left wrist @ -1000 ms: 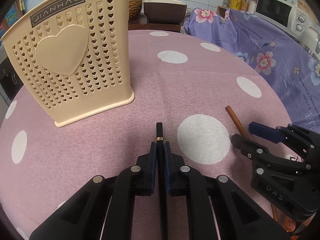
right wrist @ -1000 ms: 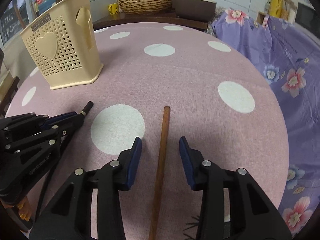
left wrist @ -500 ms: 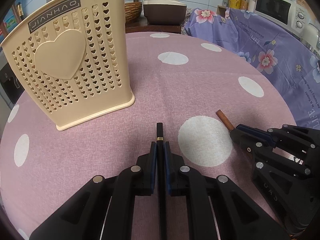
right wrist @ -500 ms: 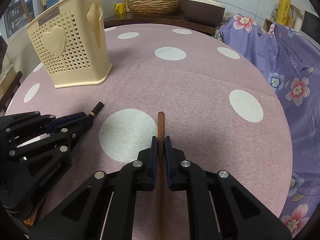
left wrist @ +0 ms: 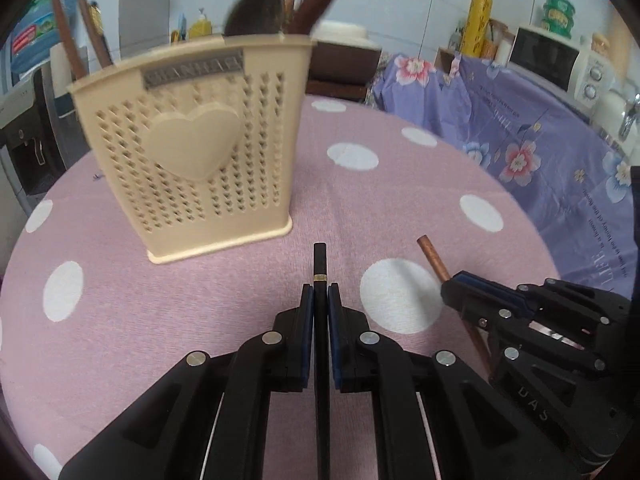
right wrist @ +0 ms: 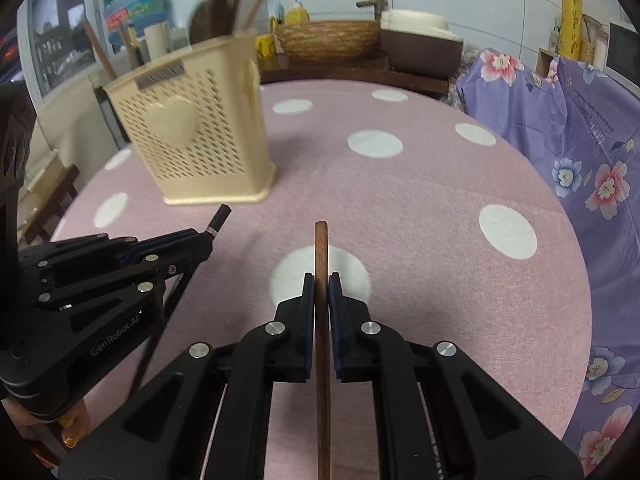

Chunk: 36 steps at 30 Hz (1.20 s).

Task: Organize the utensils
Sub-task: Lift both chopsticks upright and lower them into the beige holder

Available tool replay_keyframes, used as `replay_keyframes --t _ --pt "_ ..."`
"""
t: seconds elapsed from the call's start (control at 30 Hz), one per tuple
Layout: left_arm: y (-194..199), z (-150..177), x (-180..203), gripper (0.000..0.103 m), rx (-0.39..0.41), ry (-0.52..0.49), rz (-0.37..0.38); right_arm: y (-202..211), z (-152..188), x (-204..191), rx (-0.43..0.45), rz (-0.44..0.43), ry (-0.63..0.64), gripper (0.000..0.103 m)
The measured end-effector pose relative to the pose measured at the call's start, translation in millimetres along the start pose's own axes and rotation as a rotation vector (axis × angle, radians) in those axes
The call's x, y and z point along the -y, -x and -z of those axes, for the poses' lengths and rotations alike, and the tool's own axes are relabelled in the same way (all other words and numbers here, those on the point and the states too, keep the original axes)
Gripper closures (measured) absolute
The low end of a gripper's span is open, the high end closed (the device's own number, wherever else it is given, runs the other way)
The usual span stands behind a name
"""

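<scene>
My left gripper (left wrist: 320, 294) is shut on a black utensil handle (left wrist: 319, 260) with a gold ring; it also shows in the right wrist view (right wrist: 218, 222). My right gripper (right wrist: 321, 282) is shut on a brown wooden handle (right wrist: 321, 248), seen in the left wrist view (left wrist: 432, 258) to the right. Both utensils are held above the pink dotted tablecloth (left wrist: 360, 200). A beige perforated utensil holder (left wrist: 192, 148) with a heart stands ahead and left, also in the right wrist view (right wrist: 192, 132). Several utensils (left wrist: 280, 8) stick out of its top.
A purple floral cloth (left wrist: 540, 140) covers things to the right. A microwave (left wrist: 560, 60) stands at the far right. A wicker basket (right wrist: 328, 40) and a brown-and-white pot (right wrist: 420, 40) sit on a shelf behind the table.
The right gripper shut on the wooden handle. Both grippers have lifted their utensils and tilted up, so the holder's top and its utensils came into view.
</scene>
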<state>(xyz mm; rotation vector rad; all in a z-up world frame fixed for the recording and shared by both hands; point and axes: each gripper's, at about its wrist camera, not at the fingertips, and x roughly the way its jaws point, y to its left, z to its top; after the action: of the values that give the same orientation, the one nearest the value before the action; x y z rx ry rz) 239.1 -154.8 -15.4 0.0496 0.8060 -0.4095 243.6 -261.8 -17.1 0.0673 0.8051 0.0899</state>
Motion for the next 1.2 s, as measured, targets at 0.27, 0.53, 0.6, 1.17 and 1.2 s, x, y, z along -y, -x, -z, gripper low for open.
replay_keyframes --t 0.27,0.53,0.6,1.17,1.2 --pt "80 -14 -26 0.095 0.172 0.054 0.026 66 -23 -28 0.166 -0.091 0.011 0.095" --pt "127 -26 -48 0.095 0.276 0.088 -0.008 110 -42 -45 0.275 -0.109 0.031 0.095" --pt "134 -27 -53 0.095 0.292 0.093 -0.017 117 -45 -49 0.286 -0.113 0.036 0.095" --pt "149 -31 -68 0.095 0.338 0.109 -0.006 119 -53 -62 0.285 -0.120 0.036 0.095" --pt "149 -33 -68 0.095 0.340 0.111 -0.005 120 -54 -63 0.286 -0.121 0.037 0.095"
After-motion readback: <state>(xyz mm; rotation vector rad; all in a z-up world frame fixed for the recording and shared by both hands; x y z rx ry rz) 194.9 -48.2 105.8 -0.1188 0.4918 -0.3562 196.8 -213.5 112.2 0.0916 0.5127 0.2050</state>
